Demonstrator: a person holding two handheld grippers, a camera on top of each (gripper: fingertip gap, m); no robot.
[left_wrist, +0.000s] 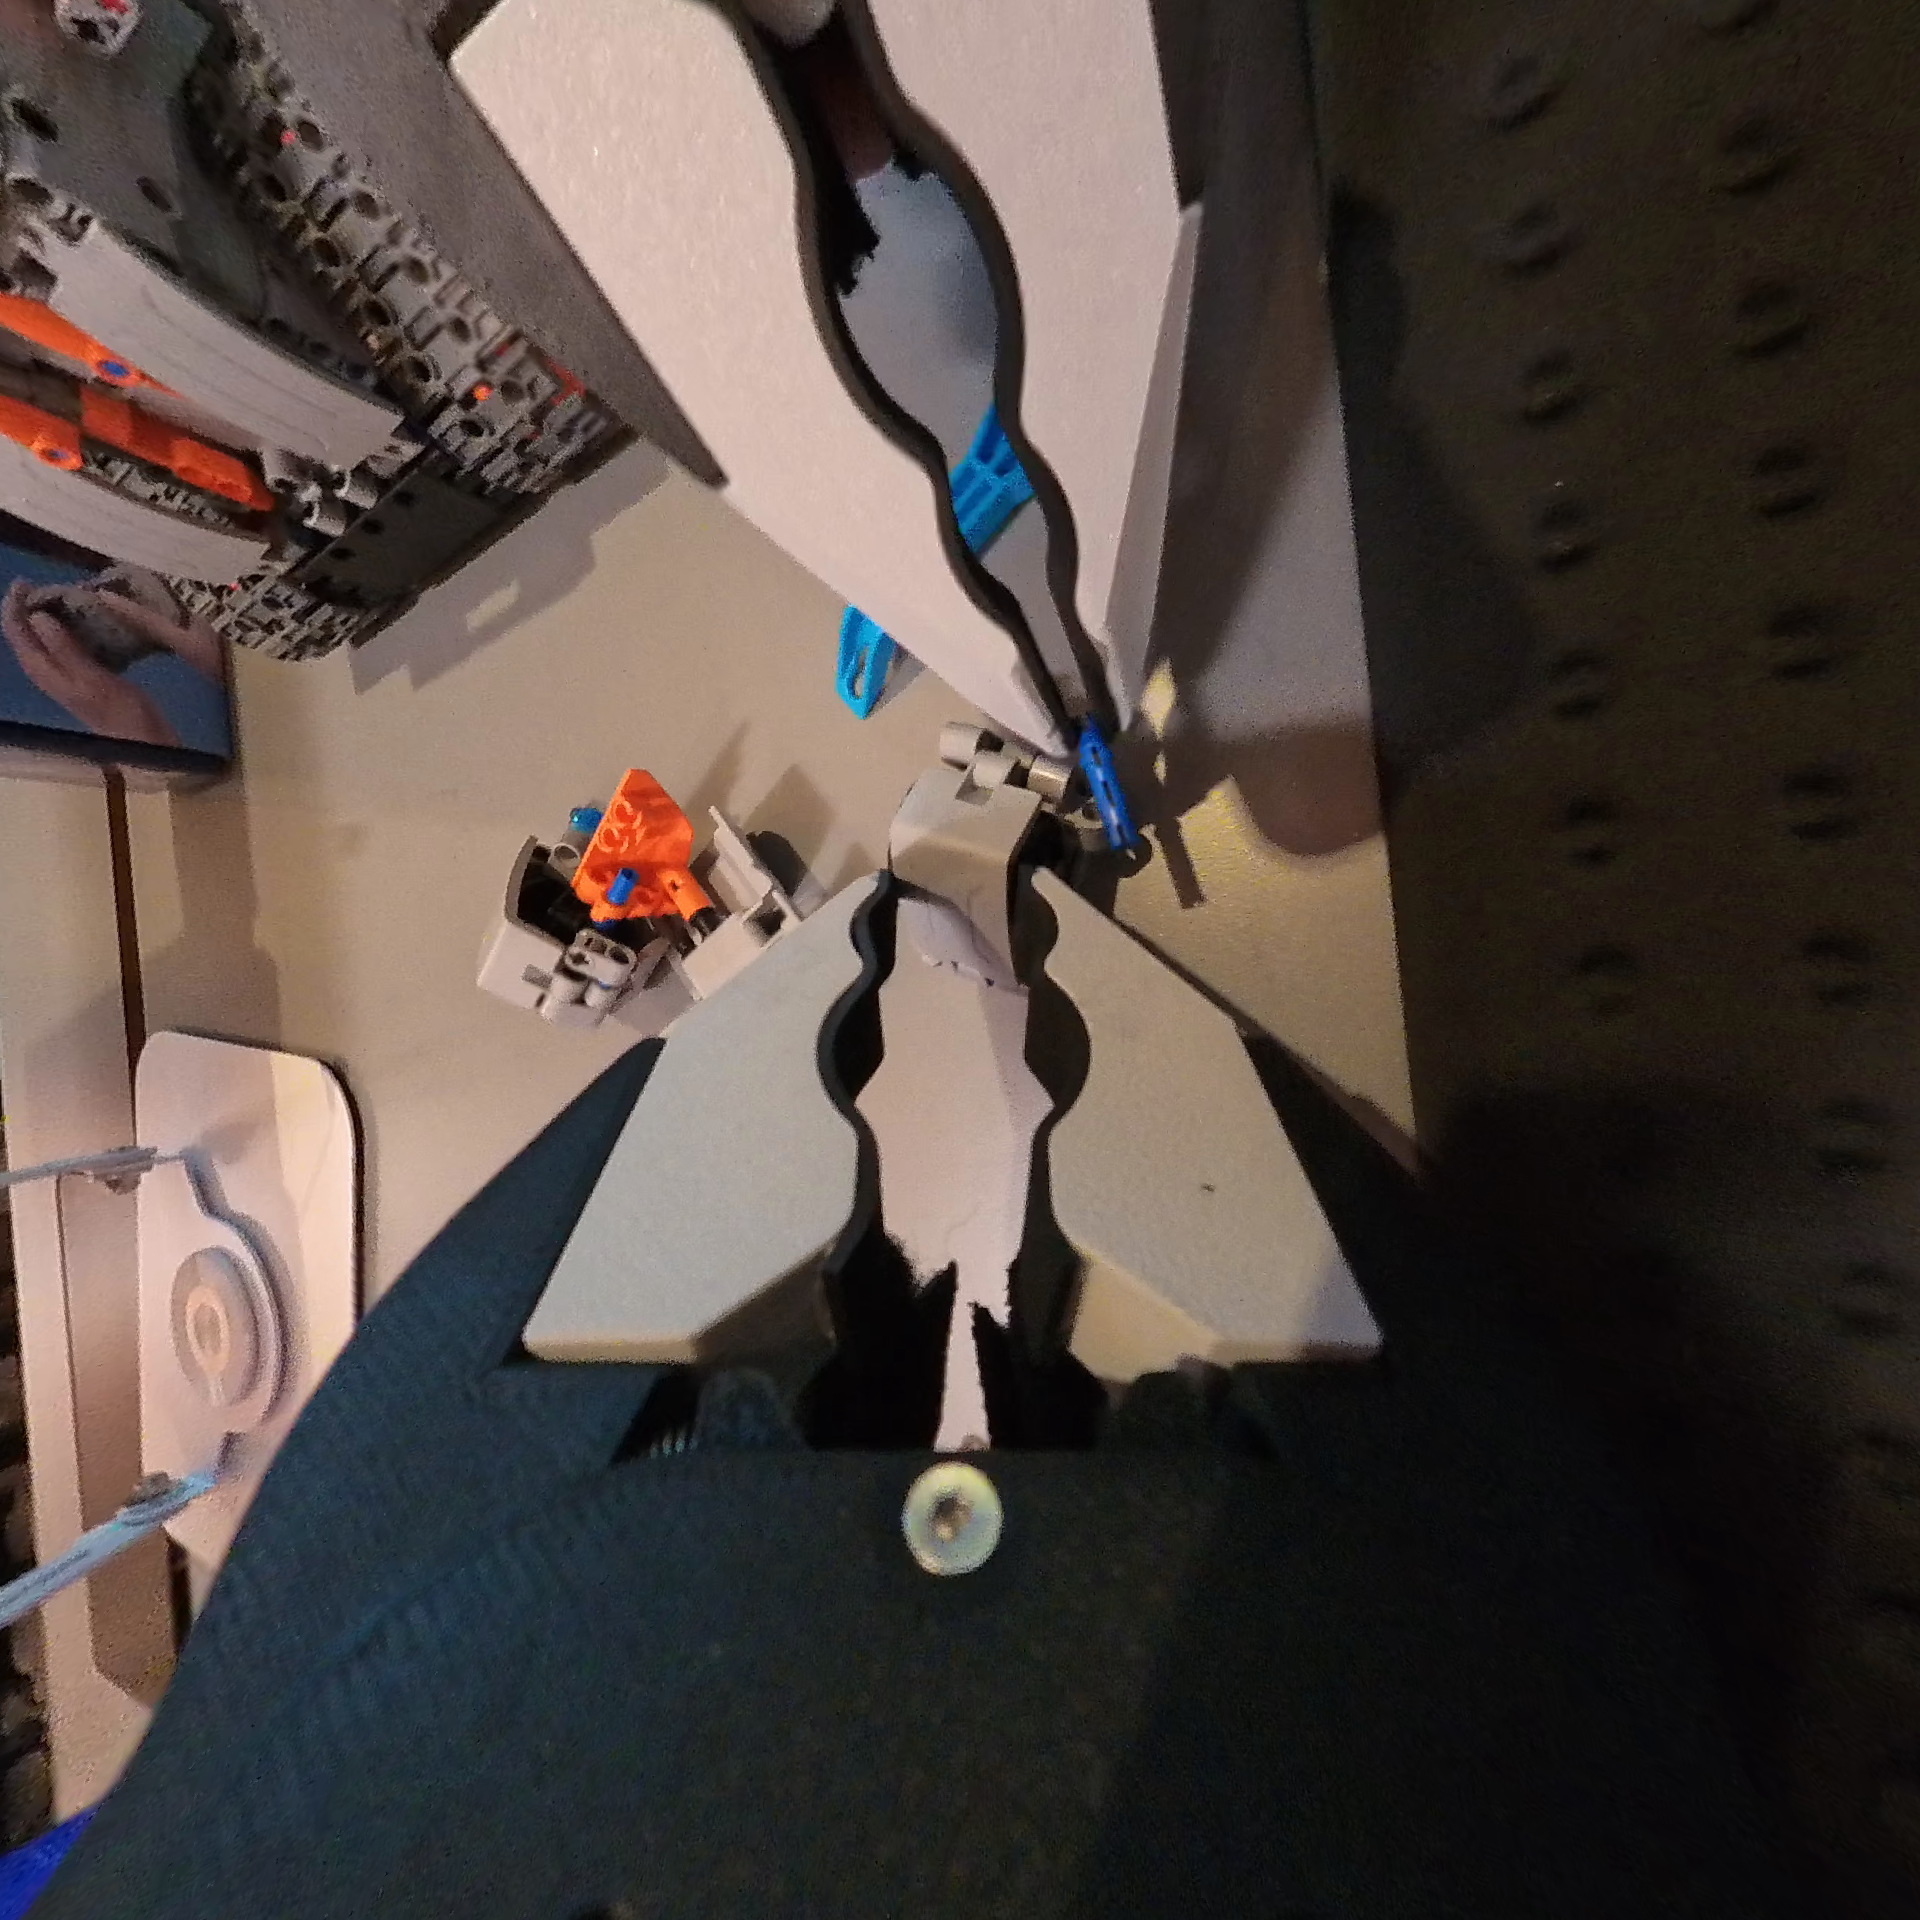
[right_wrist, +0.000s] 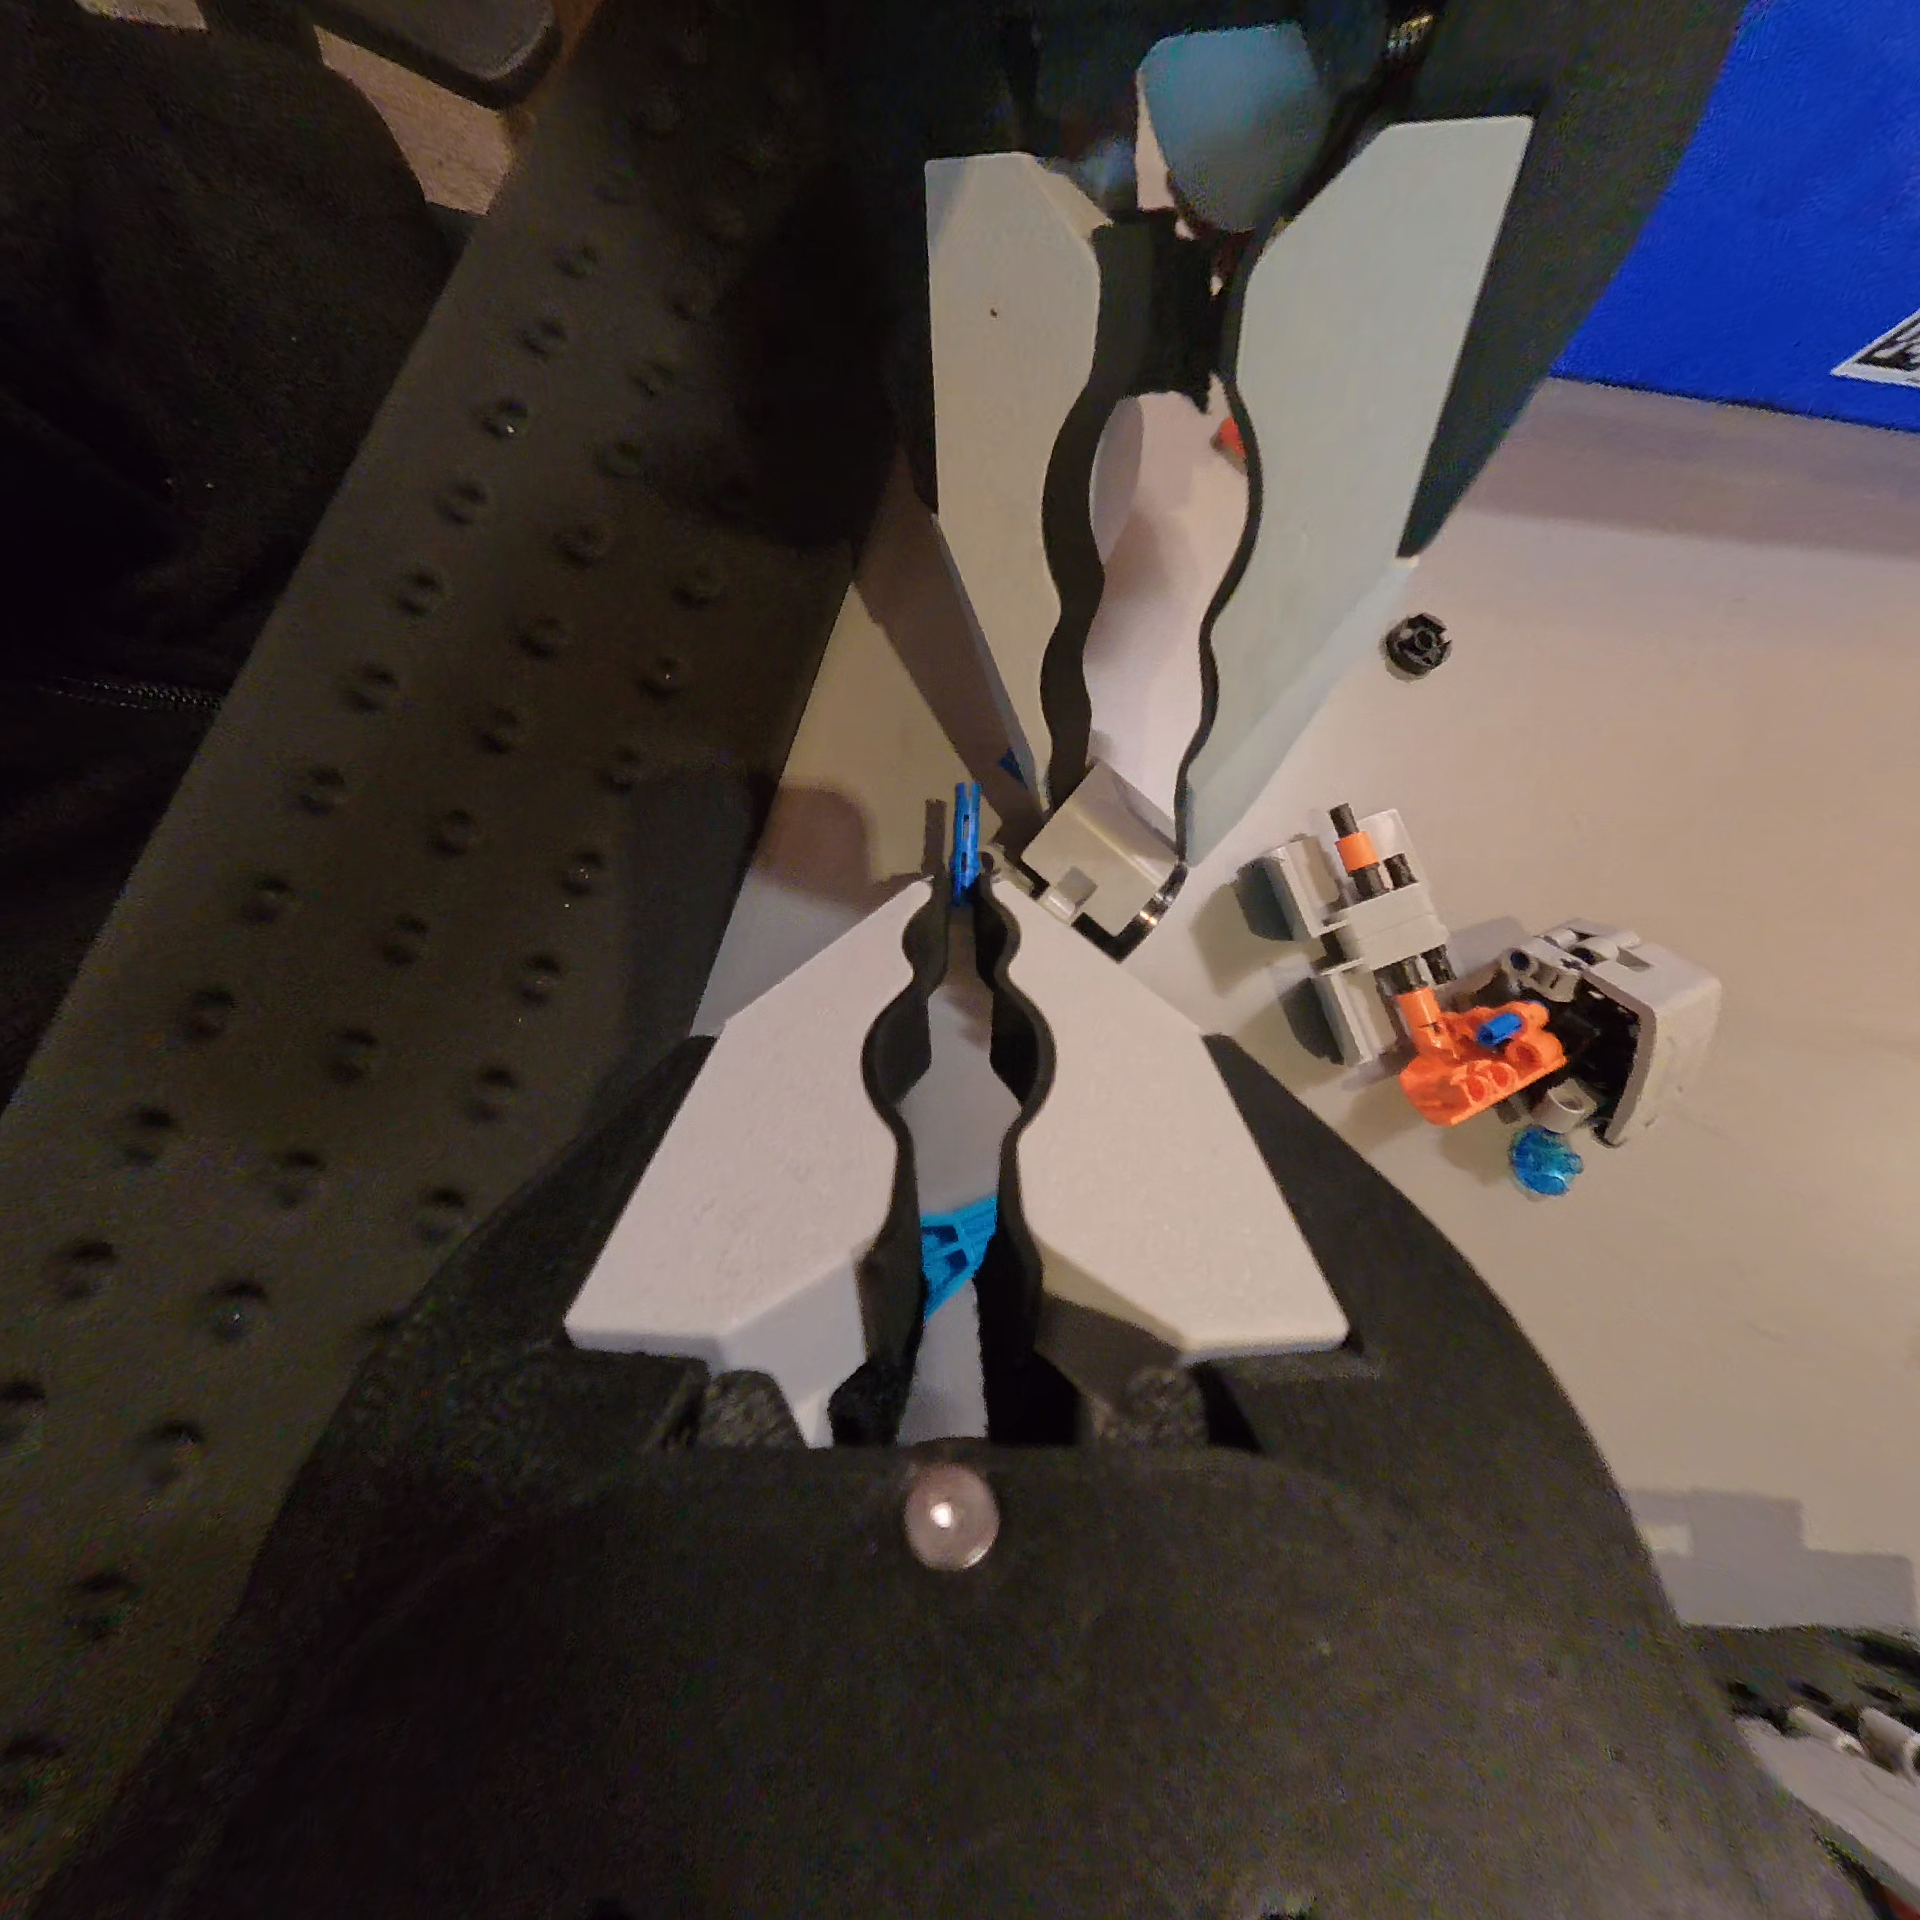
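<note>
Grey tabletop (right_wrist: 1558, 1351); left tool (left_wrist: 961, 883) pinching half-hidden grey piece (left_wrist: 961, 831), right tool (right_wrist: 961, 894) blue pin (right_wrist: 964, 836).

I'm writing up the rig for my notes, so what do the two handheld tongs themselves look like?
Both tongs look alike. The left tongs and right tongs each have two flat, light grey, wedge-shaped fingers tapering to the tip. The inner edges are lined with wavy black pads. The fingers sit in a black, rough-textured body with one silver screw in the middle. No cables or sleeves show.
</note>
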